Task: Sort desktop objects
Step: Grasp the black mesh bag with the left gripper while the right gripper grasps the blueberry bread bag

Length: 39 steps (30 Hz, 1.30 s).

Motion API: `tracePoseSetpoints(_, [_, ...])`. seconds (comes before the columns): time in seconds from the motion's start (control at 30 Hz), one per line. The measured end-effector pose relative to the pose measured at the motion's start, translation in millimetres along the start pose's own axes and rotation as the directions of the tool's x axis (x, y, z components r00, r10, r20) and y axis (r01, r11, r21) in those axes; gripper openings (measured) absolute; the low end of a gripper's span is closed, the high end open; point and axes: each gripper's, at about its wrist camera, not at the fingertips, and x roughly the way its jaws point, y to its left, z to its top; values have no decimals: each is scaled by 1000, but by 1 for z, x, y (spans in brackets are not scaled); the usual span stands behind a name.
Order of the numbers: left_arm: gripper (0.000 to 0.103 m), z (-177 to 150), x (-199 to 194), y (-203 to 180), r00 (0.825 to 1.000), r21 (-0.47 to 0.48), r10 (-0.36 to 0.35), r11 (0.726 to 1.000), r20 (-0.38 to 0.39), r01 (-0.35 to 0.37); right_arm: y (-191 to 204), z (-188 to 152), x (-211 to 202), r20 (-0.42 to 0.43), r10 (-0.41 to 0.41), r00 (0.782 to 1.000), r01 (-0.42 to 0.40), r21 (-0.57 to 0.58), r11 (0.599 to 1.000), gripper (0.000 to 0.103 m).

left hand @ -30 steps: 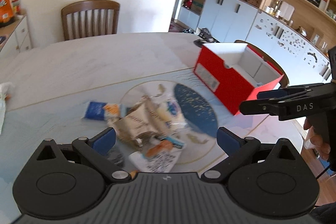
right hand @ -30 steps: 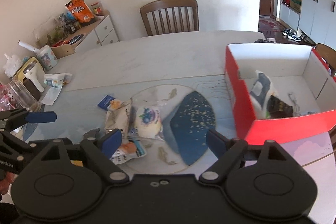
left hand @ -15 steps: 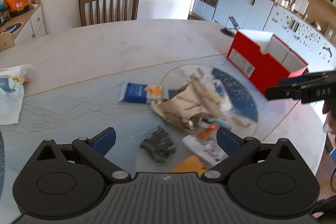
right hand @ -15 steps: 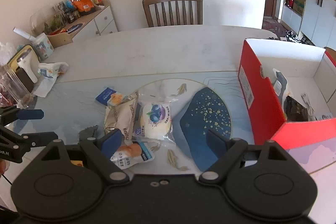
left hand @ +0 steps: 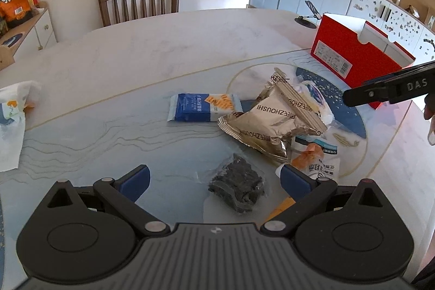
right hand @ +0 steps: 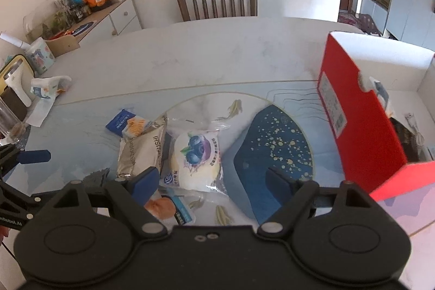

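Note:
Snack packets lie in a pile on the table mat: a blue cracker packet [left hand: 202,107], a silver foil packet [left hand: 272,121], an orange-and-white packet [left hand: 315,162] and a dark clump in a clear bag [left hand: 239,188]. My left gripper [left hand: 214,175] is open, low over the clear bag, which lies between its fingers untouched. My right gripper [right hand: 212,177] hovers over a blueberry bun packet [right hand: 197,156]. Its jaws are closing, wide apart, with the bun below and between them and the pads clear of it. The red box [right hand: 359,110] stands open at the right with items inside.
A wooden chair [left hand: 138,0] stands at the far side of the table. A crumpled wrapper [left hand: 13,110] lies at the left edge. A phone stand [left hand: 307,15] sits behind the red box [left hand: 353,56]. Glass and bottles [right hand: 13,105] crowd the left.
Both grippers have sunk toward the snack pile. The left view swung away from the red box, and the clear bag now lies between its fingers. The right gripper came closer to the bun.

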Motion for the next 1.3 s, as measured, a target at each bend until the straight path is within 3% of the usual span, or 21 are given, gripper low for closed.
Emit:
tracePoseSetpoints(0.67, [102, -1, 33, 7, 997, -21, -62, 998, -40, 61, 10, 10, 55, -90, -3, 996, 1, -19, 1000, 74])
tracePoseSetpoints(0.93, [92, -5, 40, 6, 996, -34, -74, 997, -49, 73, 11, 10, 66, -110, 6, 994, -9, -24, 1000, 69])
tracePoseSetpoints(1.13, [73, -5, 41, 2, 996, -20, -78, 997, -39, 77, 10, 9, 69, -115, 19, 993, -21, -19, 1000, 62])
tracePoseSetpoints(1.23, [51, -3, 40, 3, 995, -30, -94, 995, -37, 93, 10, 9, 69, -115, 17, 993, -20, -19, 1000, 60])
tracePoseSetpoints(1.3, [43, -3, 40, 3, 994, -39, -99, 994, -39, 98, 10, 9, 69, -112, 12, 994, -14, -13, 1000, 59])
